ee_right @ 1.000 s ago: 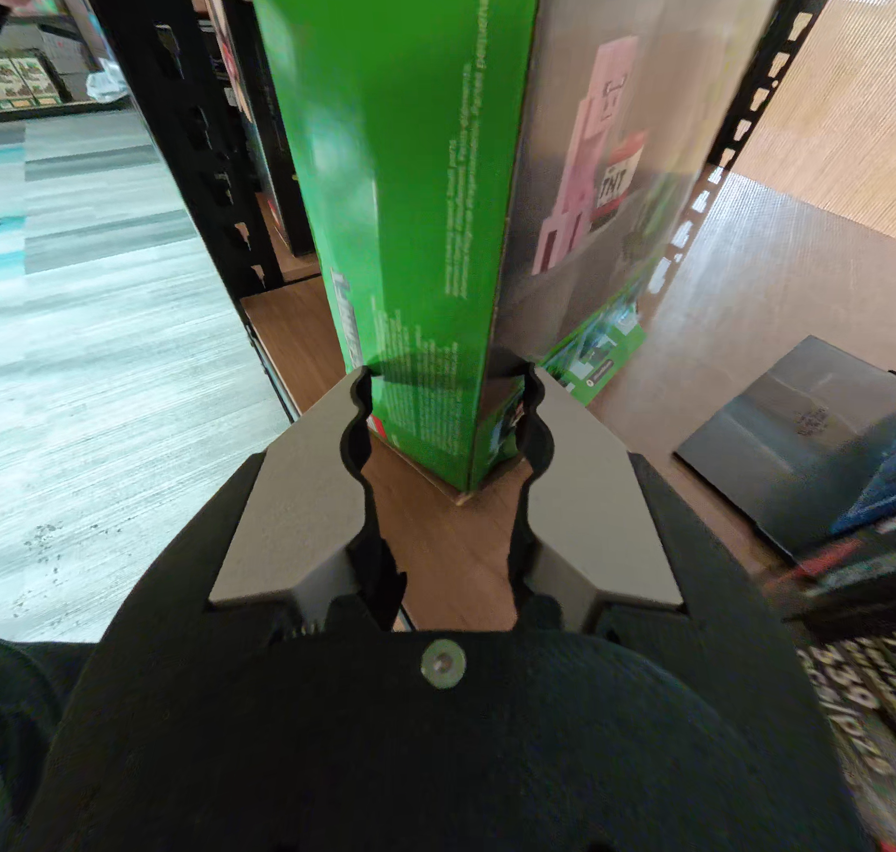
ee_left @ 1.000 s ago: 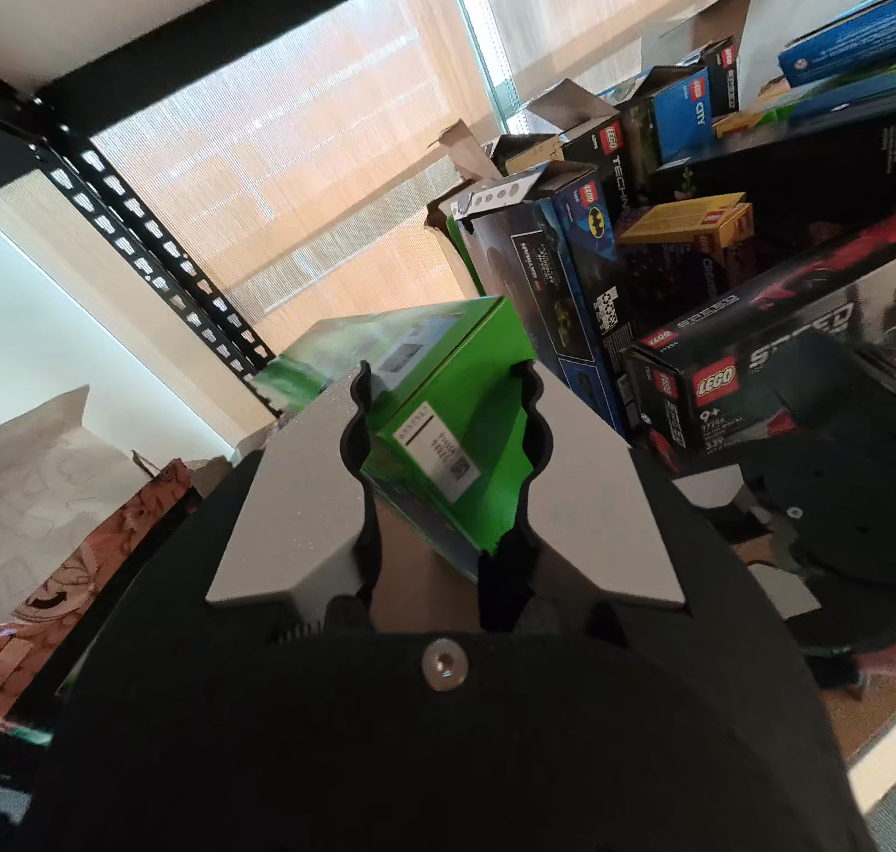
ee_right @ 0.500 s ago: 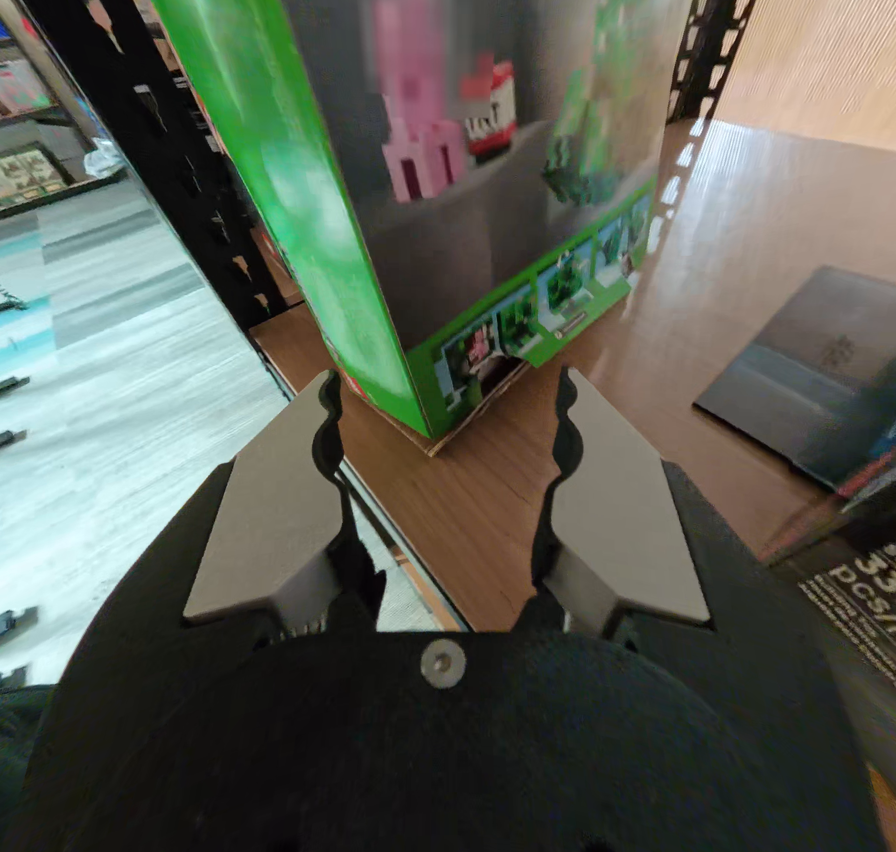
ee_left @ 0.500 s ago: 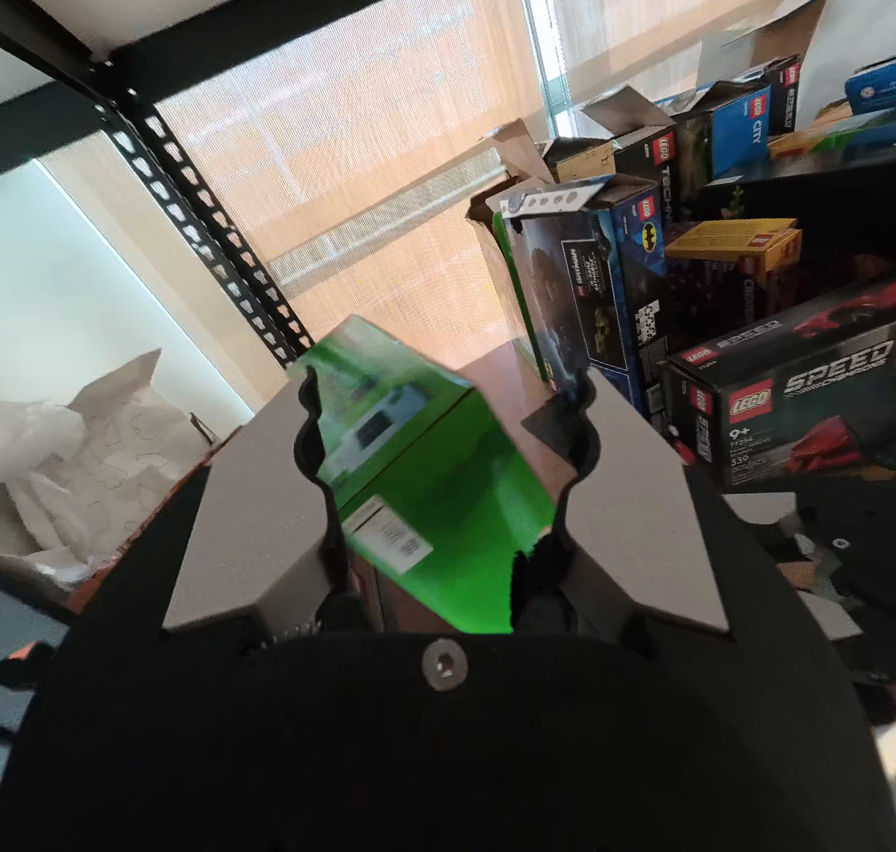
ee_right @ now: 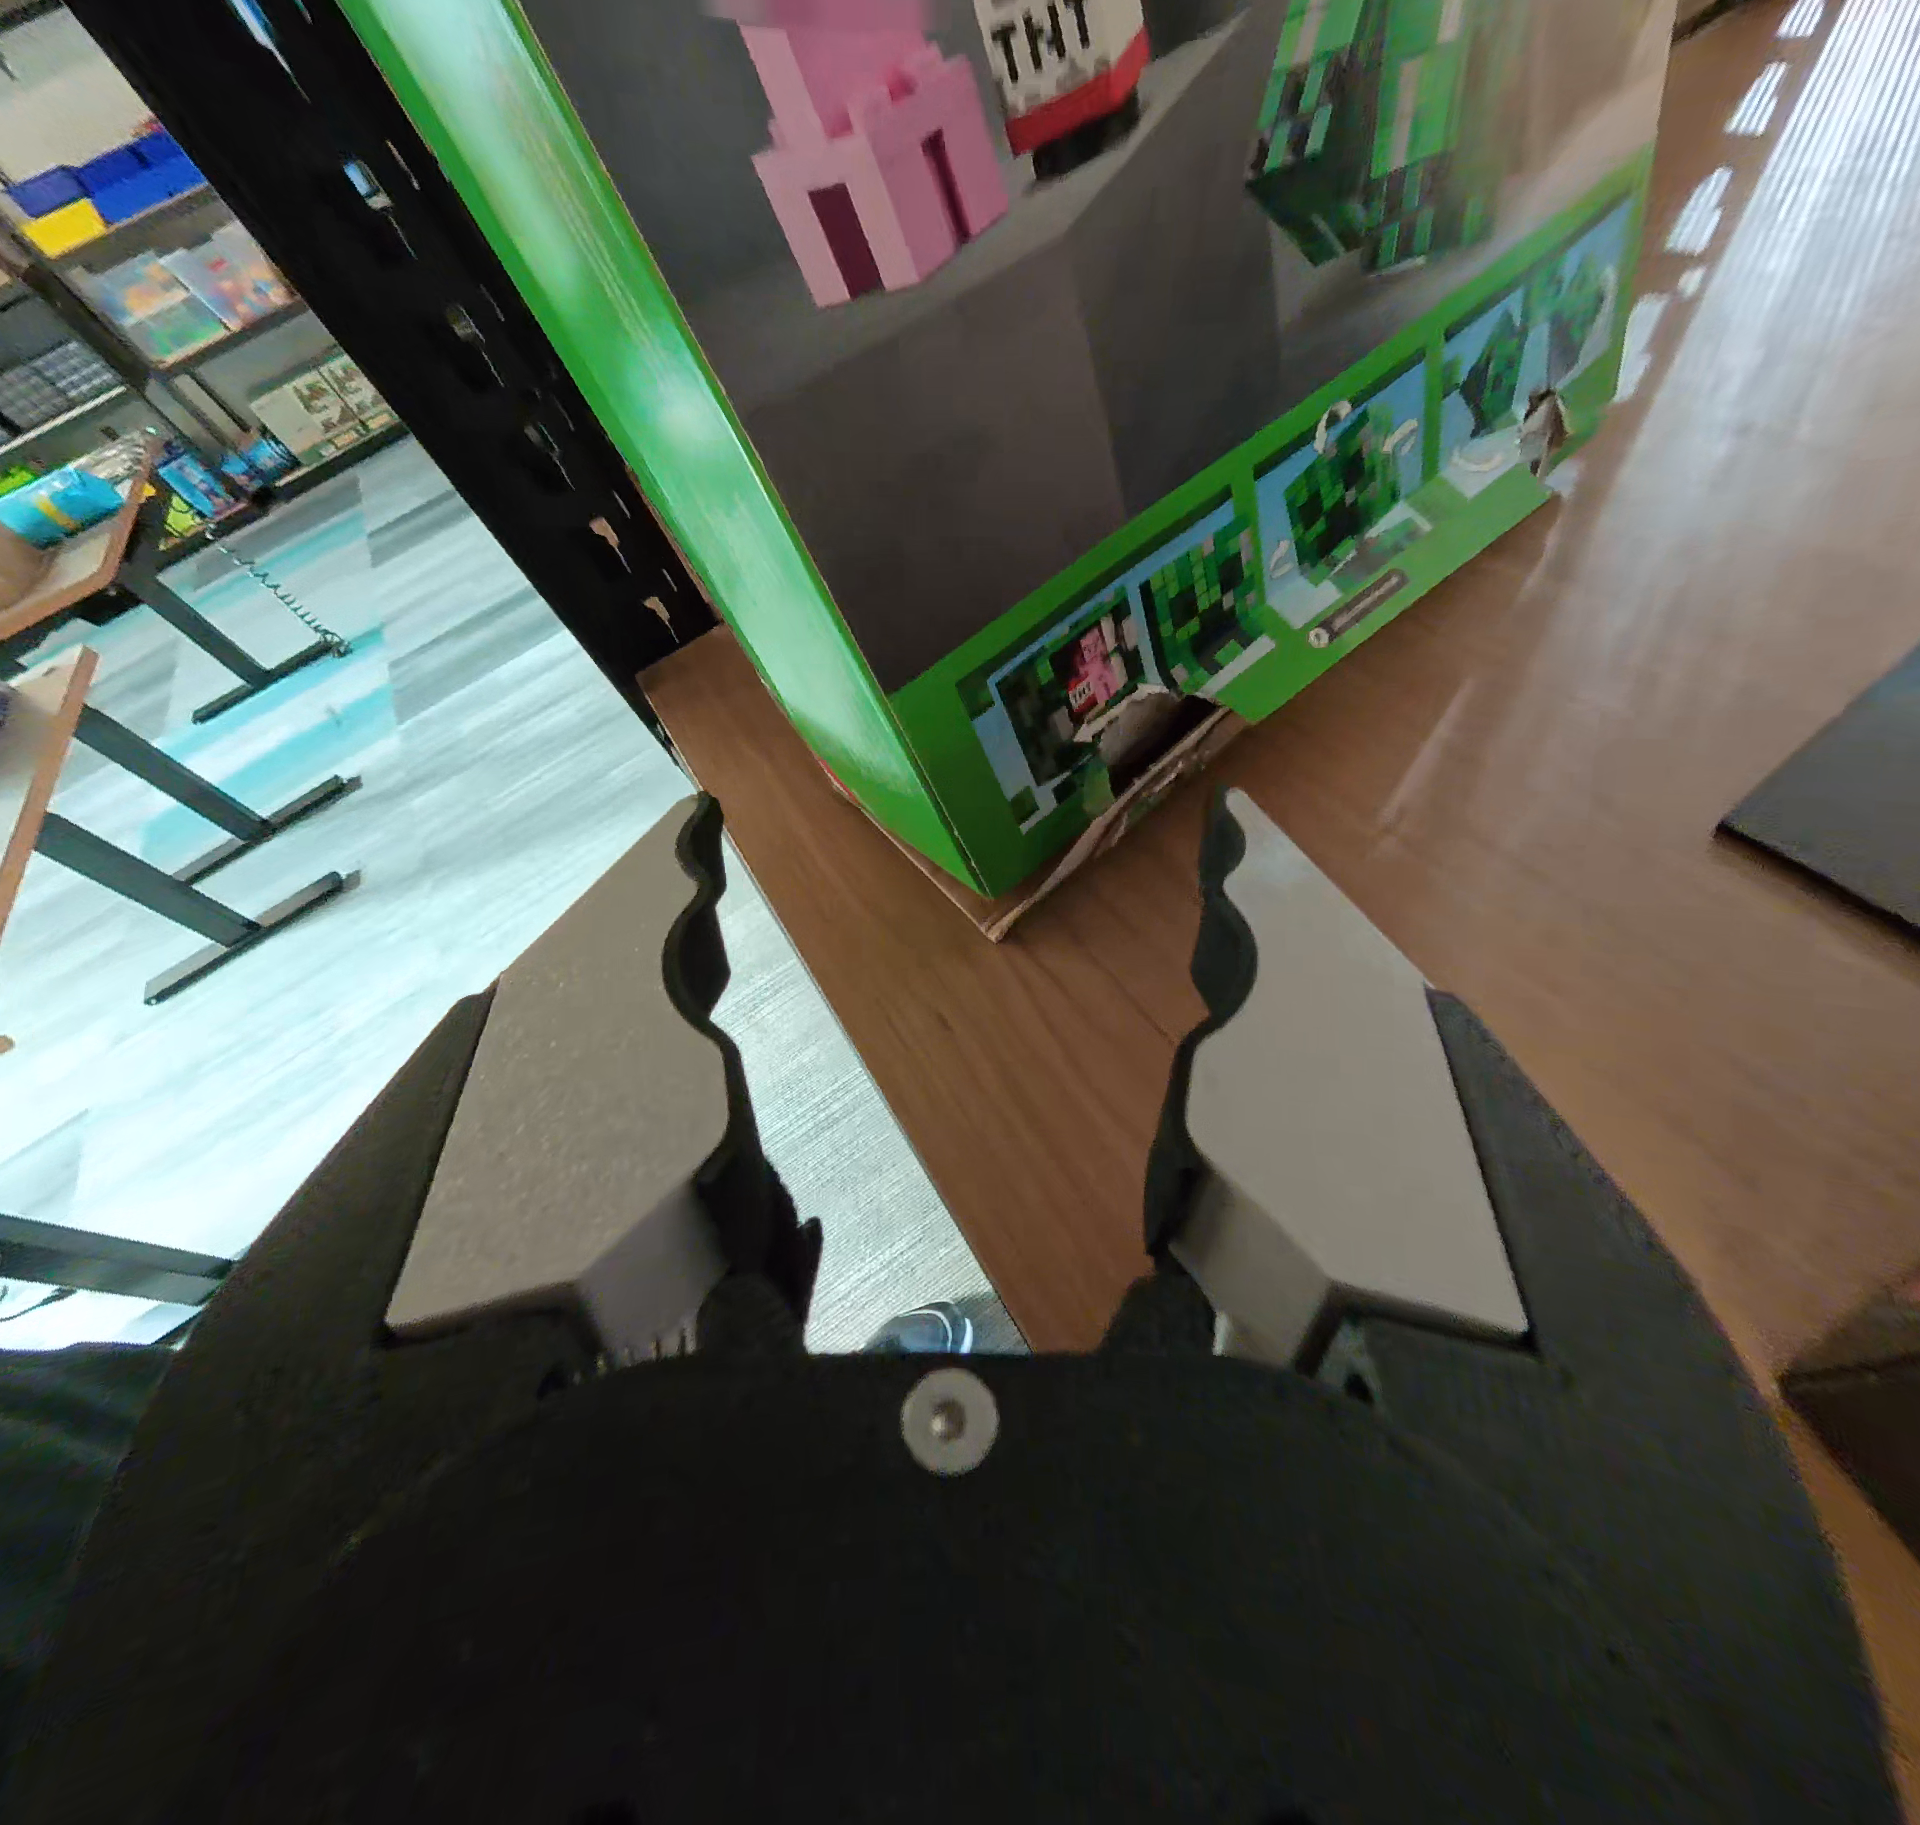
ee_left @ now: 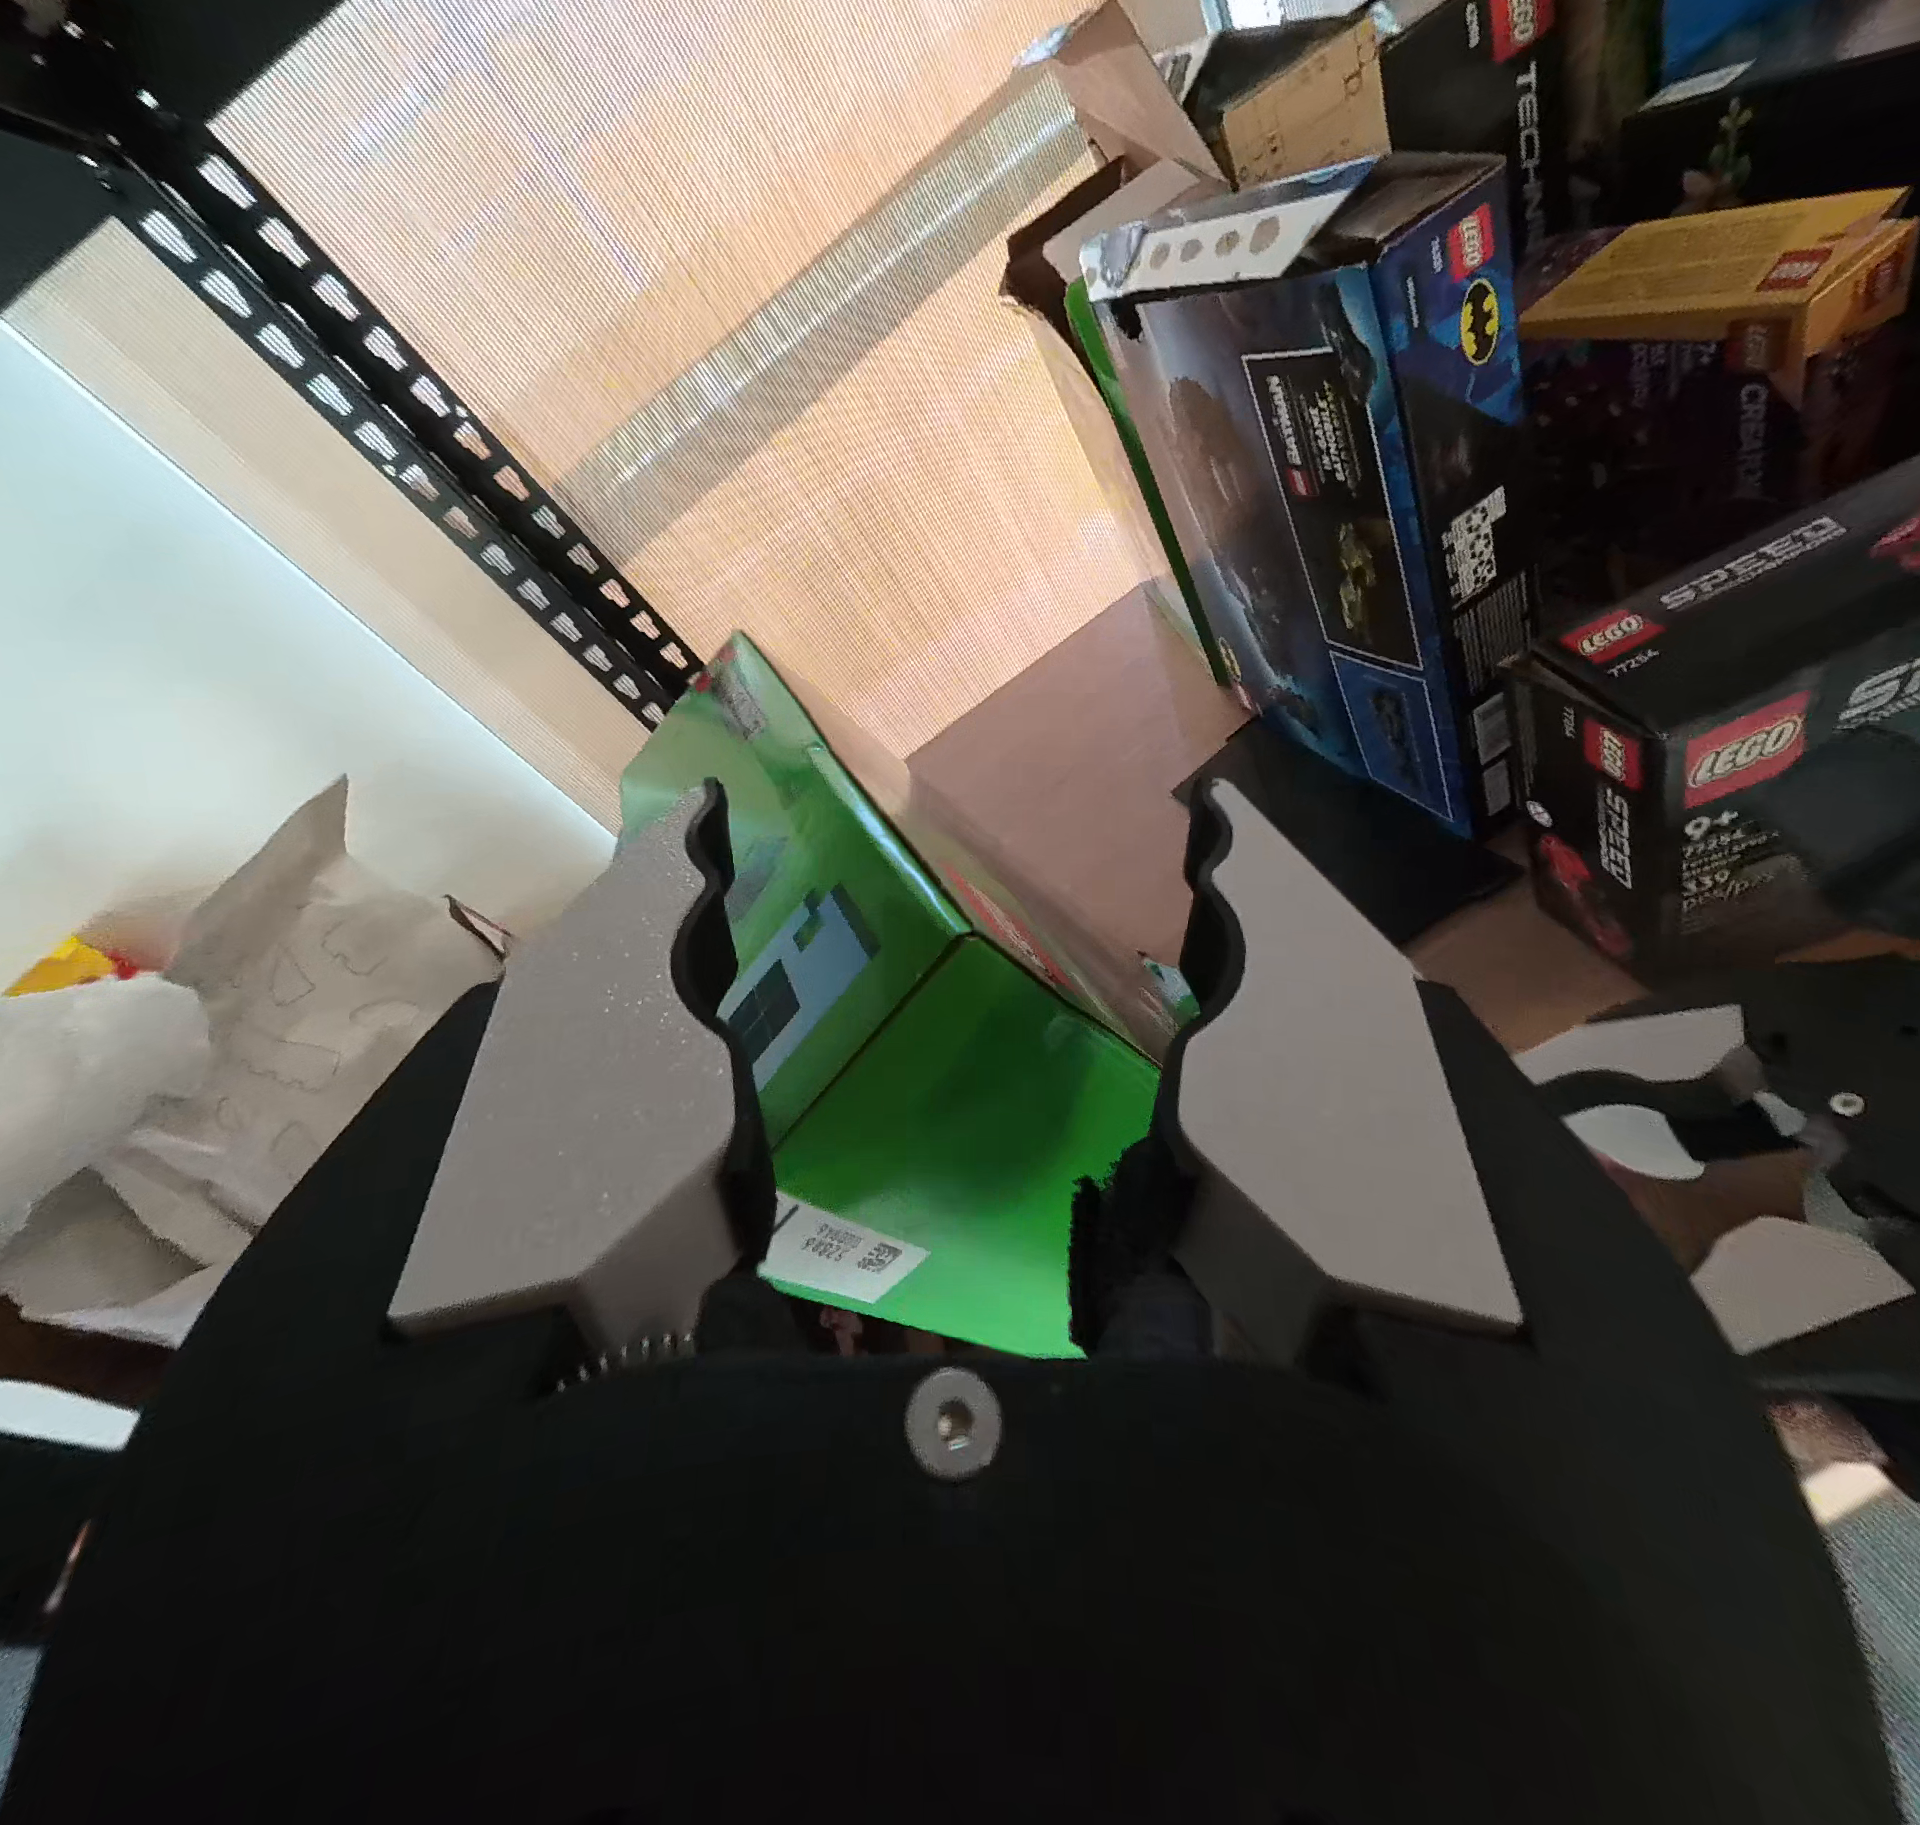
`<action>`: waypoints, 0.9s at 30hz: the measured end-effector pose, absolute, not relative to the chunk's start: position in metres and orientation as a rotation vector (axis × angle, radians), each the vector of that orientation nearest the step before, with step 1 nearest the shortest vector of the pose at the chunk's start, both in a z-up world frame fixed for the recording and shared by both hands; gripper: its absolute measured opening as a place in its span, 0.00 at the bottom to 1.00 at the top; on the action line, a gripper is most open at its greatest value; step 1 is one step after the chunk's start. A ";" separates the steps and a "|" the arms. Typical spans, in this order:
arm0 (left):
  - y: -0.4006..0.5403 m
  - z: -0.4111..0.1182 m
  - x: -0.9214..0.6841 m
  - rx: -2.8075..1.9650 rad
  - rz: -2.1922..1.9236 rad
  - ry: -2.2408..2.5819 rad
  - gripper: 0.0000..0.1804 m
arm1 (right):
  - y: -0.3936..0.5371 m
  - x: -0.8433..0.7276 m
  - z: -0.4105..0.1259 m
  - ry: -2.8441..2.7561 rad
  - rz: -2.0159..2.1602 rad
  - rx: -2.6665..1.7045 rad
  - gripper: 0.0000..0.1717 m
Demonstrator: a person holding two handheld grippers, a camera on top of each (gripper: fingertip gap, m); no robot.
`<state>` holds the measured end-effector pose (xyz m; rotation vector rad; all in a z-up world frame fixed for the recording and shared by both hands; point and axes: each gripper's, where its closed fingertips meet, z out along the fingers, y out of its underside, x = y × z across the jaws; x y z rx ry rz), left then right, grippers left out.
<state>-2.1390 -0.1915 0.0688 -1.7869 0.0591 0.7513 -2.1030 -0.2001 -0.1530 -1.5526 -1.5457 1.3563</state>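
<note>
both grippers (ee_left: 951,819) (ee_right: 956,819) wide apart and empty near green box (ee_right: 935,425), probably light, stiff cardboard, torn bottom corner; better gripped across narrow side.

Tall green toy box (ee_right: 1091,373) standing upright on brown shelf (ee_right: 1403,944) corner, bottom flap torn

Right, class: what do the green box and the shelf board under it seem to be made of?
Green box: printed cardboard, glossy; light sheens on its side, and a torn lower corner bares brown card. Shelf board: looks like wood or wood-look laminate, smooth and semi-glossy; grain lines and window reflections show, so which one stays open.
</note>
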 end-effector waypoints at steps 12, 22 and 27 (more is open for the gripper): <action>-0.195 0.056 -2.159 -1.915 0.910 0.083 0.40 | -0.198 -2.133 -0.162 -1.700 1.214 -1.559 0.70; -0.198 0.052 -2.165 -1.937 0.989 0.147 0.35 | -0.200 -2.142 -0.164 -1.805 1.232 -1.541 0.77; -0.199 0.049 -2.167 -1.944 1.004 0.174 0.35 | -0.211 -2.145 -0.181 -1.951 1.158 -1.539 0.78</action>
